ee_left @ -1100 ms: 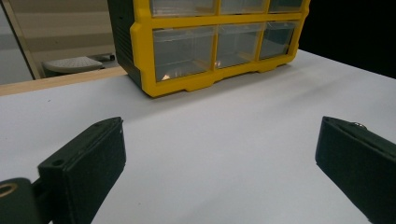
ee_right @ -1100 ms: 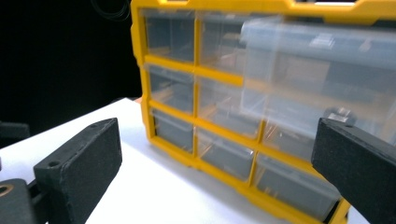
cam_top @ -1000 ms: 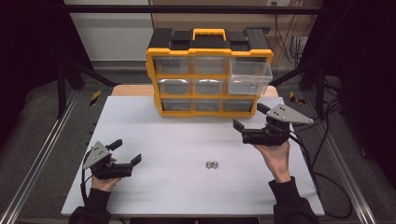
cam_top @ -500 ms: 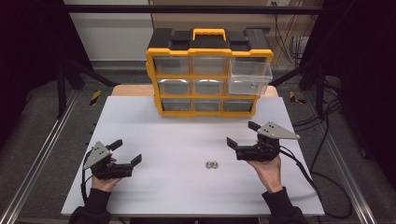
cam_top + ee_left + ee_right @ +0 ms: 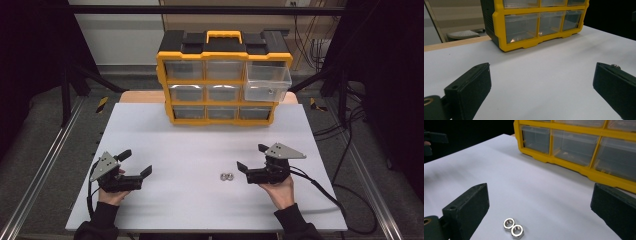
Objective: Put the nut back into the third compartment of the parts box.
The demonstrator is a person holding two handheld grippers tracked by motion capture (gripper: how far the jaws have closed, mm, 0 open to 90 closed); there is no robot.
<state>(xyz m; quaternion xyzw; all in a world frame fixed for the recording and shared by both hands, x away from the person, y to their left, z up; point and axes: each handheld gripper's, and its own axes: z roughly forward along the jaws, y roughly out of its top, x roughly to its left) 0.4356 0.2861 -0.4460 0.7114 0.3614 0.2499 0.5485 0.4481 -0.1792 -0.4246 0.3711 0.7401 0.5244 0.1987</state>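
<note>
**Coming down to the two little nuts**

I am holding my right gripper [image 5: 249, 163] low over the table [image 5: 190, 145], and its jaws are standing wide open with nothing between them. The two nuts [image 5: 513, 227] are lying touching each other, just in front of my right jaws and a bit toward the left one. In the high view the nuts [image 5: 227, 176] are sitting just beside the tips of that gripper.

A second ago my right gripper was up near the box, far from the nuts. Now it has come back toward me and down, so the nuts are almost inside its open jaws. I think I am getting ready to pick them up, and I will need to slide forward a little more before I close.

My left gripper [image 5: 134, 164] is resting near the table too. Its jaws are also wide open and holding nothing, and it has not moved.

Farther past both grippers the yellow drawer box [image 5: 220, 80] is standing. One clear drawer [image 5: 267, 82] at its top right is pulled out, maybe for the nuts.
</note>
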